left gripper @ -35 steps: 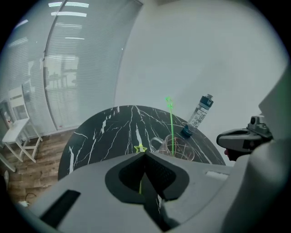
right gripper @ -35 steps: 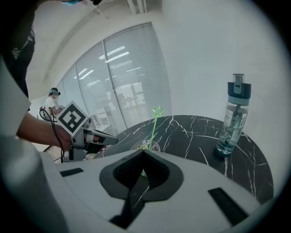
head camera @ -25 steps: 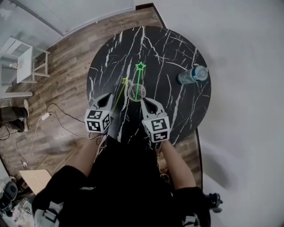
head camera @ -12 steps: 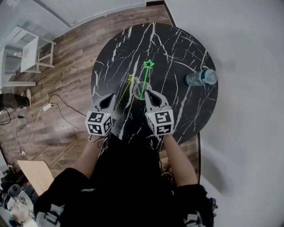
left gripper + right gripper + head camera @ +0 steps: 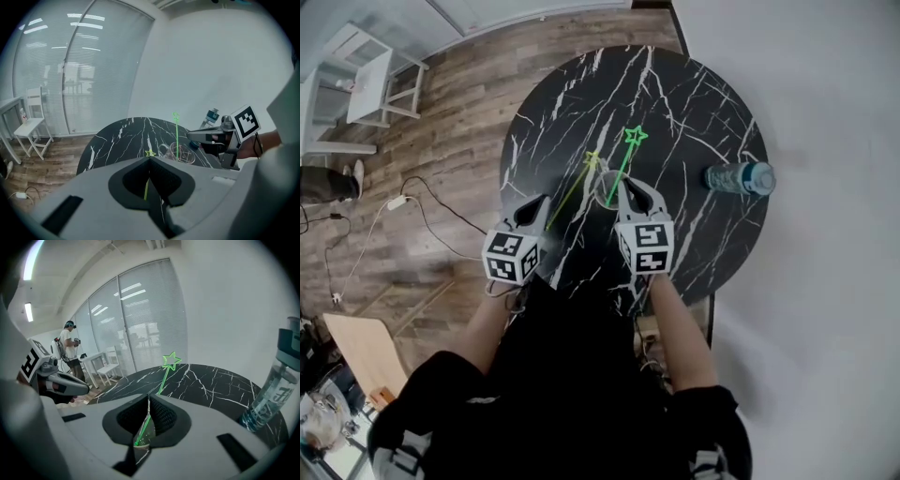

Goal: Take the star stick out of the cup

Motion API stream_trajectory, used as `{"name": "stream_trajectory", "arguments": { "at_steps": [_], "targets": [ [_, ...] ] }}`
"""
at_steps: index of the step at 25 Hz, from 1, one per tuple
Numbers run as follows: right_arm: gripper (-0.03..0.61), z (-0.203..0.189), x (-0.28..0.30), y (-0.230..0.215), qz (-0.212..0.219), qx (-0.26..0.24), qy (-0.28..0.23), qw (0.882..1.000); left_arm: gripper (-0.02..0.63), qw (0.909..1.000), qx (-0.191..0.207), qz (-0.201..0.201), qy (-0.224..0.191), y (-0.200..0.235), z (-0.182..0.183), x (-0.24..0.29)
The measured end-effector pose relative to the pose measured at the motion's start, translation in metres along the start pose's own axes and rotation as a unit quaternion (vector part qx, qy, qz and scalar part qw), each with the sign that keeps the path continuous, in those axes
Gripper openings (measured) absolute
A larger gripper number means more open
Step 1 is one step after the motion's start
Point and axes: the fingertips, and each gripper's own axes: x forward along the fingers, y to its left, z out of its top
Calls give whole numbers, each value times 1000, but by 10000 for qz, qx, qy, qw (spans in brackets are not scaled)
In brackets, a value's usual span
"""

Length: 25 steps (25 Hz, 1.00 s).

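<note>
A clear cup (image 5: 605, 190) stands near the middle of the round black marble table (image 5: 675, 103). A green star stick (image 5: 628, 155) leans out of it, star end away from me. My right gripper (image 5: 625, 187) is at the cup, shut on that stick; in the right gripper view the stick (image 5: 165, 376) runs up through the jaws of the right gripper (image 5: 148, 401), its lower end in the cup. My left gripper (image 5: 541, 203) sits left of the cup, shut on a yellow star stick (image 5: 572, 187). The left gripper view shows that yellow star (image 5: 150, 153), the cup (image 5: 180, 152) and the green stick (image 5: 176, 133).
A water bottle (image 5: 739, 177) lies or stands at the table's right edge, also seen in the right gripper view (image 5: 272, 394). White chairs (image 5: 370, 80) and cables (image 5: 412, 202) are on the wooden floor to the left. A person (image 5: 69, 345) stands far off.
My right gripper has moved forward from behind the cup up to it and now has the green stick between its jaws. The left gripper has kept the yellow stick.
</note>
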Motion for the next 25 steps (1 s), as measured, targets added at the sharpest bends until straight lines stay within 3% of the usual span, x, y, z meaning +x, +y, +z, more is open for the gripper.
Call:
{"name": "stream_trajectory", "arguments": {
  "at_steps": [11, 17, 25],
  "targets": [
    [87, -6, 26, -15, -18, 56, 281, 9996, 0, 9993, -256, 257, 45, 17, -21, -14],
    [100, -12, 39, -17, 204, 357, 626, 9972, 0, 9986, -389, 359, 63, 20, -29, -24],
    [97, -17, 53, -18, 296, 370, 792, 9957, 0, 9988, -326, 351, 59, 22, -33, -27]
  ]
}}
